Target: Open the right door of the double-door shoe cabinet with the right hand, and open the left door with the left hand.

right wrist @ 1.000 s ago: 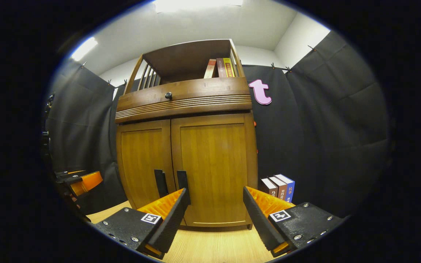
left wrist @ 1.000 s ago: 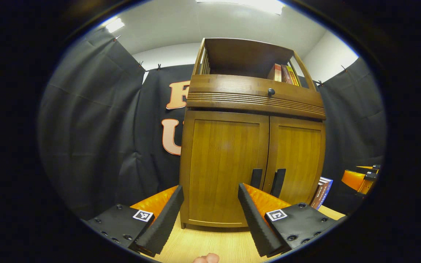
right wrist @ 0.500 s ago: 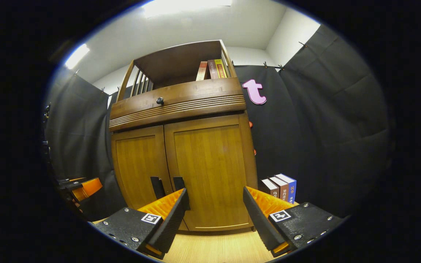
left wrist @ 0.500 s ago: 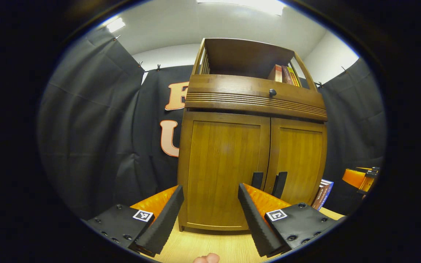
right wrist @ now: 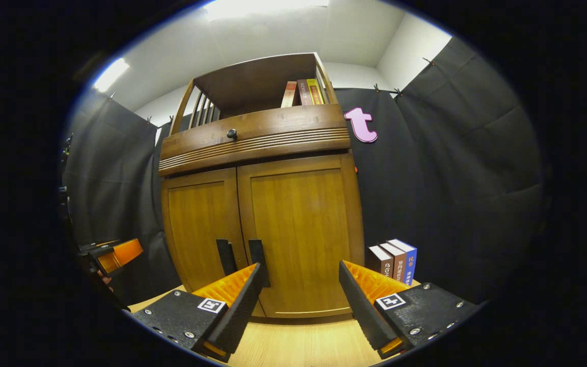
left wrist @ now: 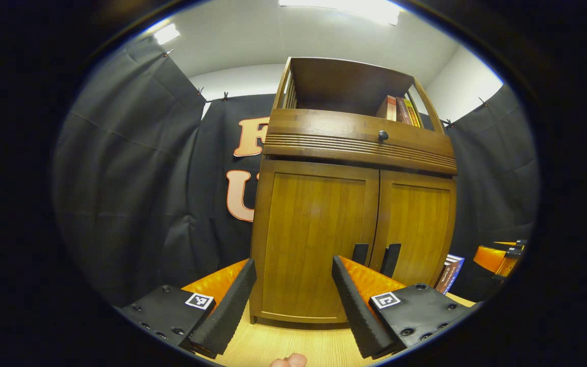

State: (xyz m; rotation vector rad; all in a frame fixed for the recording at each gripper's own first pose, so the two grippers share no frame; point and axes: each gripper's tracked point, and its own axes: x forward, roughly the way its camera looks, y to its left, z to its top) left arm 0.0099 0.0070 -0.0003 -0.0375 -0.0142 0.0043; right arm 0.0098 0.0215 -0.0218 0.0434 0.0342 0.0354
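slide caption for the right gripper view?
Open right gripper facing the closed shoe cabinet, short of the right door's black handle.

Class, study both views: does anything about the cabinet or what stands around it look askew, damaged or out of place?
Nothing stands out. Both cabinet doors are shut and flush, their black handles side by side. The books beside it stand upright. Both tongs, left and right, are open, short of the doors.

You face a shoe cabinet (left wrist: pixel 319 239) of warm brown wood with a smooth, slightly glossy finish, its door handles (right wrist: pixel 258 255) matt black. The tabletop (right wrist: pixel 298 346) is pale wood grain. Your left gripper (left wrist: pixel 293 300) has ribbed matt black pads on glossy orange plastic (the right gripper (right wrist: pixel 298 300) alike).
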